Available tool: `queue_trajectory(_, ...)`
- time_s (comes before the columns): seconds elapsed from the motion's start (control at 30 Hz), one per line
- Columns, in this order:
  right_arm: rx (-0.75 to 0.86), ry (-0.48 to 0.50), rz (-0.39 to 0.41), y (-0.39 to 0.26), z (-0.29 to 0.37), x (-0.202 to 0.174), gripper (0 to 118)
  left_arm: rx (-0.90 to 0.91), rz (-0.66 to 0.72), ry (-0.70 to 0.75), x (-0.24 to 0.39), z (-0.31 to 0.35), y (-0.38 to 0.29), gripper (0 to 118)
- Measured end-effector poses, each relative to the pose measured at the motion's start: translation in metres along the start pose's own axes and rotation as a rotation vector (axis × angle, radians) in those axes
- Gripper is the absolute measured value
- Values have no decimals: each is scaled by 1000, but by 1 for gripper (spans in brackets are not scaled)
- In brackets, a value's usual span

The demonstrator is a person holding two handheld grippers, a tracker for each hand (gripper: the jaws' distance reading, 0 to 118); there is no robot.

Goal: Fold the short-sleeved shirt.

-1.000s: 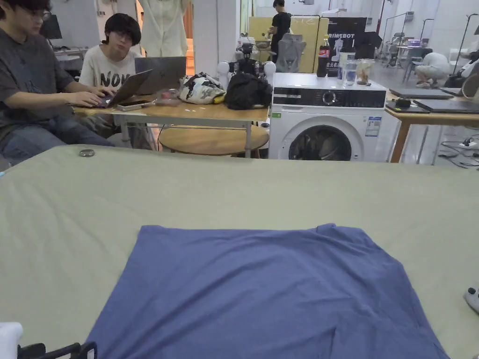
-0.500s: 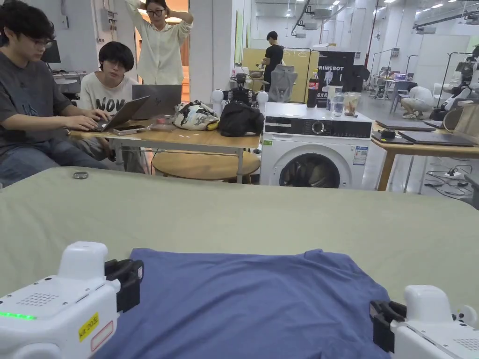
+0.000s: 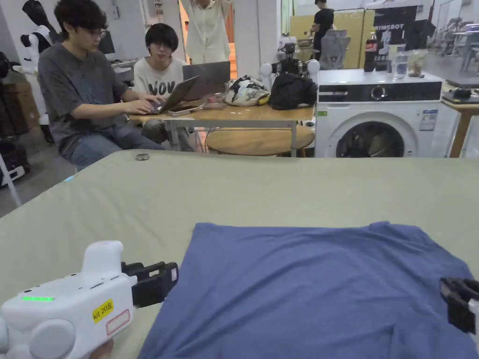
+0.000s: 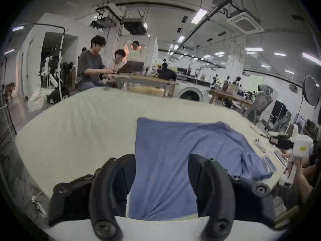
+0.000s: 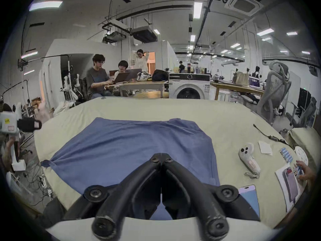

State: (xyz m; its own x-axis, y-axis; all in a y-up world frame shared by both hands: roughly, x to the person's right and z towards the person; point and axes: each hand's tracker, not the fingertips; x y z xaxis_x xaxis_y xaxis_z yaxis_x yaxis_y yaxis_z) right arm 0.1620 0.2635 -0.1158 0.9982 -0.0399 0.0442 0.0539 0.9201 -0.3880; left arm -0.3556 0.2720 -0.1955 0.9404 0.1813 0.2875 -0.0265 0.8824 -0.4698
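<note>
left gripper point(image 3: 161, 285): jaws spread apart, empty, above shirt's left edge | blue short-sleeved shirt point(image 3: 308, 290): spread flat on green-covered table point(image 3: 234, 187) | right gripper point(image 5: 161, 159): jaws together, empty, above shirt's right part | white controller point(image 5: 249, 157): right of shirt

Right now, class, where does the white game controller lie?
In the right gripper view, the white controller lies on the green cover, right of the blue shirt and near a white card.

head: above near edge, faces across shirt point(image 3: 318, 290) | both gripper views: low, forward, share shirt
</note>
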Motion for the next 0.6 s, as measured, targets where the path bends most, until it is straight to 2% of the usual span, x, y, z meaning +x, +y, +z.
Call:
queue_trajectory(0.13, -31, 37, -46, -9, 7, 6, 0, -132, 8, 4, -20, 6, -39, 62)
queue_trajectory(0.37, -67, 46, -76, -18, 15, 14, 0, -356, 25, 53, -32, -28, -91, 59)
queue_trajectory(0.4, -70, 43, -76, -18, 17, 15, 0, -380, 25, 64, -34, -35, -93, 50)
queue_trajectory(0.43, -74, 36, -76, -19, 19, 17, 0, -397, 27, 69, -34, -40, -94, 28)
queue_trajectory(0.6, -95, -11, -95, -31, 42, 35, 0, -426, -37, 63, -23, -48, -92, 13)
